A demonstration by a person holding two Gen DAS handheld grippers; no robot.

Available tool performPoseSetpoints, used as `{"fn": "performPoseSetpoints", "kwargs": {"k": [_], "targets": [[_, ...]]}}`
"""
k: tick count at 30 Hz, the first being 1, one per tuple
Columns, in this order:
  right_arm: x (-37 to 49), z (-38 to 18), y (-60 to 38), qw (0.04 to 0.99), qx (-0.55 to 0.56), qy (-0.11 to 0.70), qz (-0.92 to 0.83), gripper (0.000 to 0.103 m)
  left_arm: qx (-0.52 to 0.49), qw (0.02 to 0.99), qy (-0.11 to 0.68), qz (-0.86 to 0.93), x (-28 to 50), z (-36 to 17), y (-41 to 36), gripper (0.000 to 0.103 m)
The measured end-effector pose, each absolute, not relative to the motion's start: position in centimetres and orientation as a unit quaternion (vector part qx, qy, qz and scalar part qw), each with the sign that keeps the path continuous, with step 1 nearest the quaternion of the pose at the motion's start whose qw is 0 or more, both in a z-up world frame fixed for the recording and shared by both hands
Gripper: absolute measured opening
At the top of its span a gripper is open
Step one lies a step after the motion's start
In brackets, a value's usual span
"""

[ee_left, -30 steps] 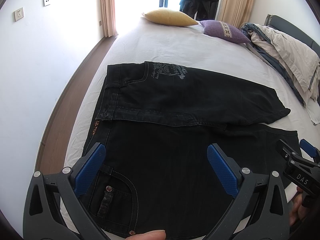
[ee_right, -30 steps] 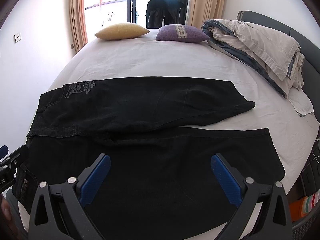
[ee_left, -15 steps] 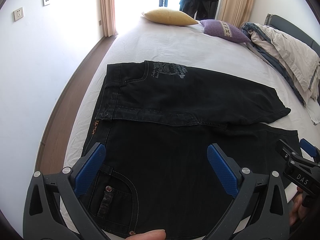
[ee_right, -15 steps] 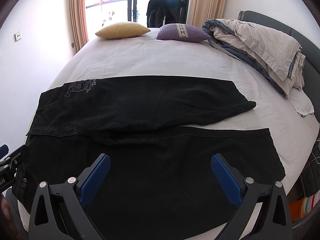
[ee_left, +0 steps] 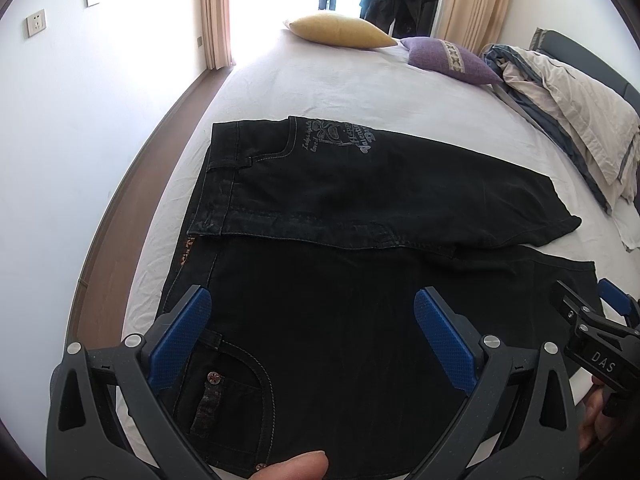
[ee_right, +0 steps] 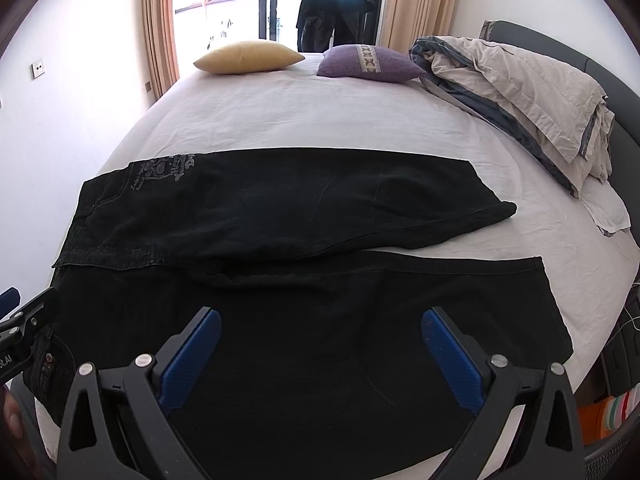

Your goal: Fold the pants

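Black jeans (ee_left: pixel 340 240) (ee_right: pixel 300 280) lie spread flat on the white bed (ee_left: pixel 320 92), waistband to the left, both legs running right. The far leg angles across and partly overlaps the near one. My left gripper (ee_left: pixel 312 320) hovers open above the near hip and front pocket (ee_left: pixel 228 392). My right gripper (ee_right: pixel 320 344) hangs open above the near leg, nothing between its blue pads (ee_right: pixel 192 356). Each gripper shows at the edge of the other's view: the right gripper (ee_left: pixel 592 340) and the left gripper (ee_right: pixel 20 320).
A yellow pillow (ee_right: pixel 248 56) and a purple pillow (ee_right: pixel 368 64) sit at the far end of the bed. A bundled duvet (ee_right: pixel 520 92) lies along the right side. A wall (ee_left: pixel 60 120) and wooden floor (ee_left: pixel 120 208) border the left side. A thumb (ee_left: pixel 296 466) shows at the bottom.
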State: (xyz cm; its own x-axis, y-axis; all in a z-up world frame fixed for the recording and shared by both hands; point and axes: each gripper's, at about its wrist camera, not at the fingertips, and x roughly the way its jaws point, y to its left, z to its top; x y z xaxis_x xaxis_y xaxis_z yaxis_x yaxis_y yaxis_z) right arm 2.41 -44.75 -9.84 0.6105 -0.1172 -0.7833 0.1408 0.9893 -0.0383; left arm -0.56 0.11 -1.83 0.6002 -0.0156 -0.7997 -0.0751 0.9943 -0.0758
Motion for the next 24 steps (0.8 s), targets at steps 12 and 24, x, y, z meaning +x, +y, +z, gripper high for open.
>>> {"fn": "performPoseSetpoints", "kwargs": {"k": [12,24], "targets": [[4.8,-11.1,-45.1,0.886,0.027,0.462,0.015,0.103,-0.065,0.884,0.454,-0.088,4.2,-2.8,1.7,0.103],[14.4,-9.9,-48.2,0.877,-0.037,0.454,0.150,0.076,0.143,0.861,0.470,-0.131,23.5,-3.2,3.6,0.103]]}}
